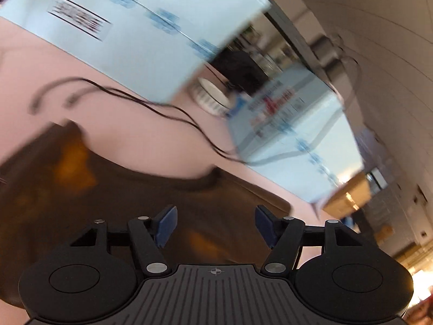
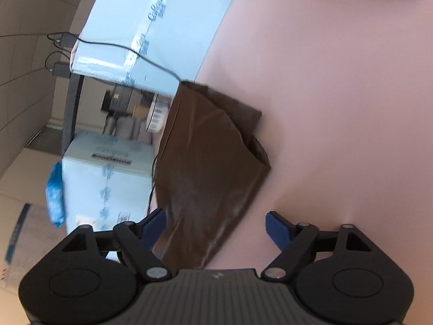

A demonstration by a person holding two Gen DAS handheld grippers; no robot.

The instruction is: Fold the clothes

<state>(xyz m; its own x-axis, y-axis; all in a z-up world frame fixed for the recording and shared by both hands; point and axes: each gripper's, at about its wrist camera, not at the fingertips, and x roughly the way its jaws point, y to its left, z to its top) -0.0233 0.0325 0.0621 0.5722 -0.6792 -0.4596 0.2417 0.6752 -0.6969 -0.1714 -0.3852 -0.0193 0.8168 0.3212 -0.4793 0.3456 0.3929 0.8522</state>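
Brown garment (image 2: 211, 168) lying part-folded on the pink desk (image 2: 338, 94), seen from both hand-held grippers. In the right wrist view the cloth runs as a long strip from just under the gripper away toward the pale blue boxes (image 2: 151, 27) at the desk's far edge; its long axis lies roughly along the line the gripper points, leaning a little to the right. A doubled flap forms a pocket-like fold on the strip's right side.

The right gripper (image 2: 215, 226) has its jaws spread wide with nothing between the pads. The near end of the strip sits below and just inside the left blue pad; the right pad hangs over bare desk.

In the left wrist view, which is blurred, the left gripper (image 1: 215, 224) is directly above the garment (image 1: 135, 203), whose curved edge, possibly a neckline, lies ahead toward the boxes. Its jaws are likewise apart and hold no cloth.

A black cable (image 1: 151, 105) crosses the desk between garment and boxes.

Judgement: both grippers are close to the cloth; the left is centred over it, the right at its end, so the next fold probably runs along the strip's length.
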